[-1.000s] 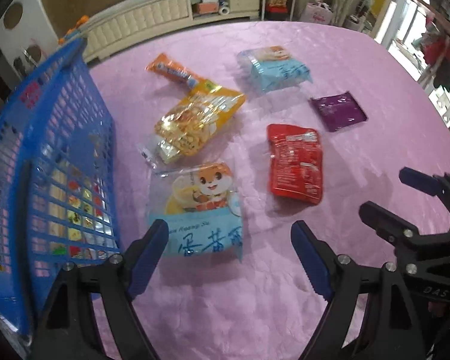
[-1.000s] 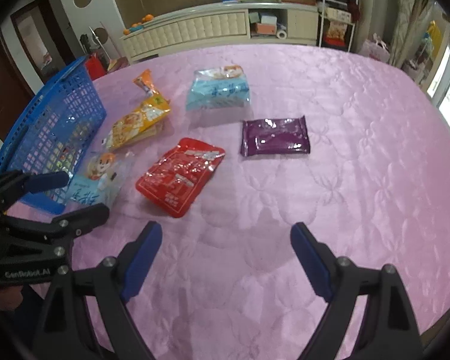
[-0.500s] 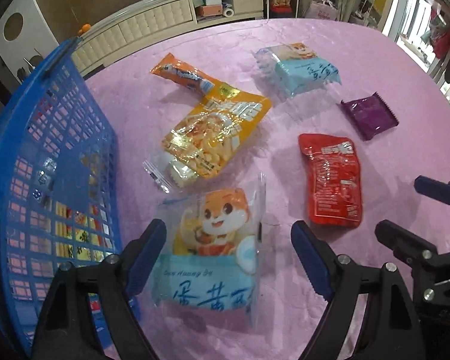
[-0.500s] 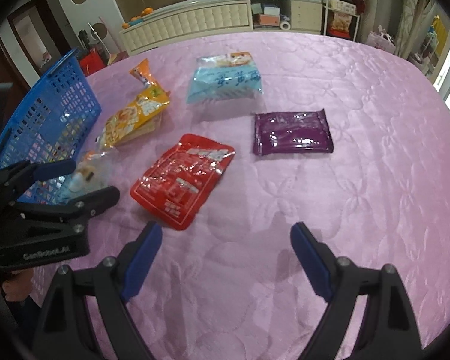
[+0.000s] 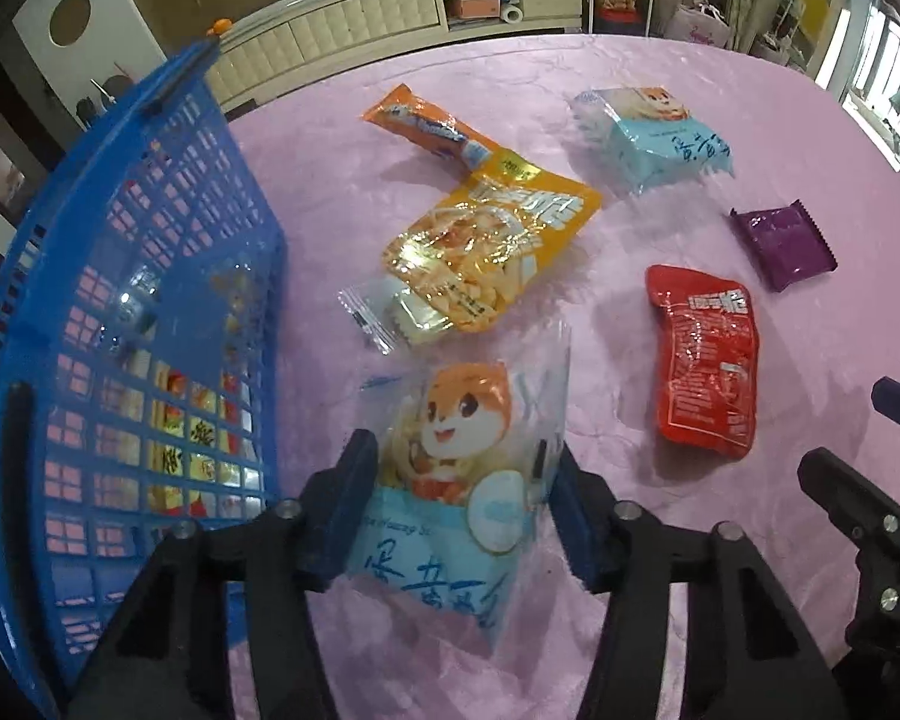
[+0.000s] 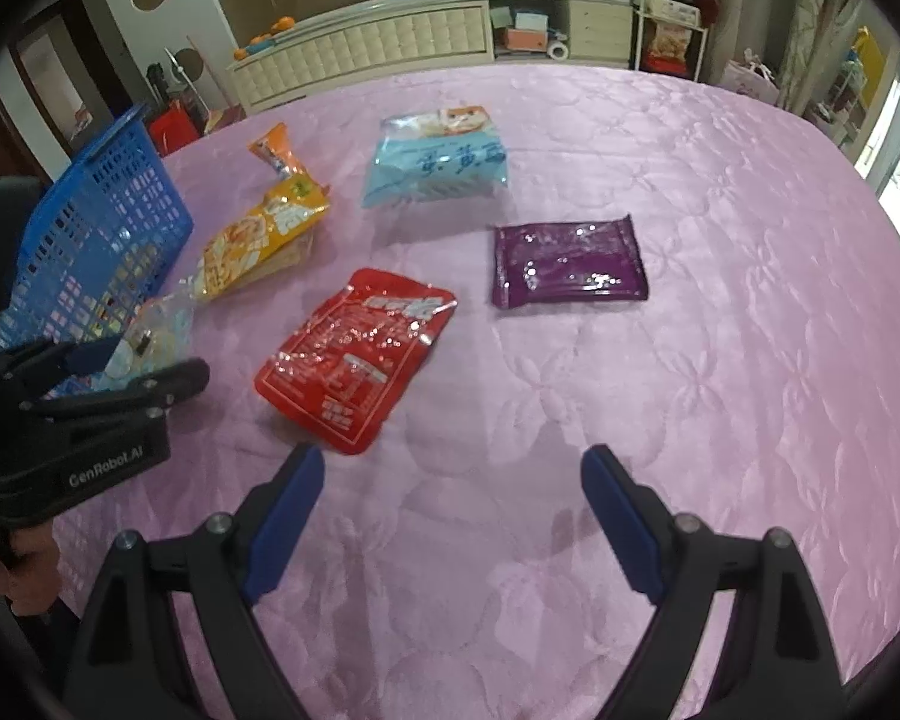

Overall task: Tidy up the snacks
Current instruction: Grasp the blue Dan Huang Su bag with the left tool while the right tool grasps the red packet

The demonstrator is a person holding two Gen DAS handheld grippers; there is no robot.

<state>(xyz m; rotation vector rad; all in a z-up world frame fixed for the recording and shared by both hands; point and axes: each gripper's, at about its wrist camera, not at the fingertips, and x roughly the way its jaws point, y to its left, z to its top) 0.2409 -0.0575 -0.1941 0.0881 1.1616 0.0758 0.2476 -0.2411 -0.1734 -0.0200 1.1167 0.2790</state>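
The clear-and-light-blue cartoon-fox snack packet [image 5: 450,498] sits at lower centre of the left wrist view, squeezed between the left gripper [image 5: 459,516], whose jaws have just been closing onto it. The blue plastic mesh basket [image 5: 120,324] stands just left. The right gripper [image 6: 453,516] gapes empty over bare pink quilted cloth [image 6: 720,360]. "GenRobot.AI" is printed on the left gripper's body.
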